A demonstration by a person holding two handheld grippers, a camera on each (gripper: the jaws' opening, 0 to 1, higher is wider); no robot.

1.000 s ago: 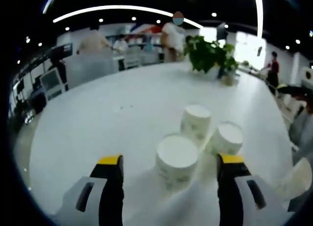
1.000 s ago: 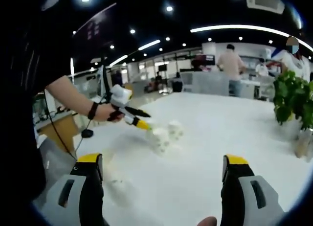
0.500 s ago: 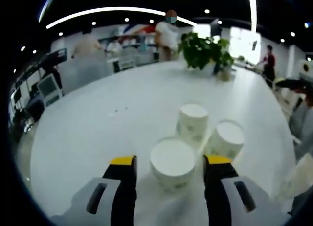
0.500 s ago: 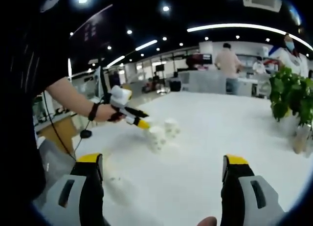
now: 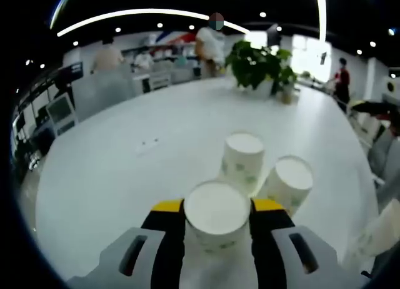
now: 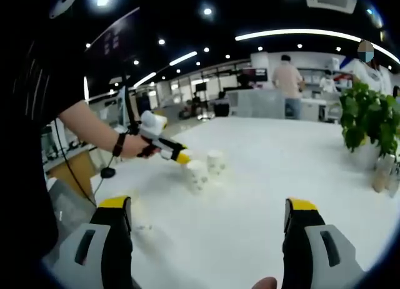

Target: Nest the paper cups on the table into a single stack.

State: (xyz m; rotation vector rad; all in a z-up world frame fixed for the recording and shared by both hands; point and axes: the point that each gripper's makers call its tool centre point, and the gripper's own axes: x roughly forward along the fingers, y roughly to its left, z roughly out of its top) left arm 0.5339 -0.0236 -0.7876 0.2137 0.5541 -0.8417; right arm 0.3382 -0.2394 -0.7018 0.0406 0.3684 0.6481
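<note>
The left gripper (image 5: 217, 209) pinches the nearest cup (image 5: 216, 214), upright between its jaws. The other two cups (image 5: 242, 159) stand just beyond, on the desk (image 5: 112, 176). The right gripper (image 6: 209, 217) hangs spread, well apart.

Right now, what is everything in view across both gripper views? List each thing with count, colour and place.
paper cups: three, white with a faint pattern, upside down, clustered on the table; nearest one between the left gripper's jaws, the other two just beyond it
table: one, white, wide, under the cups
potted plant: one, green, far end of the table
small flat item: one, white, on the table left of the cups; too small to tell
people: several, in the background
left gripper: black and grey, yellow tips, shut on the nearest cup
right gripper: same colours, open, above the table
hand: holding the left gripper
</note>
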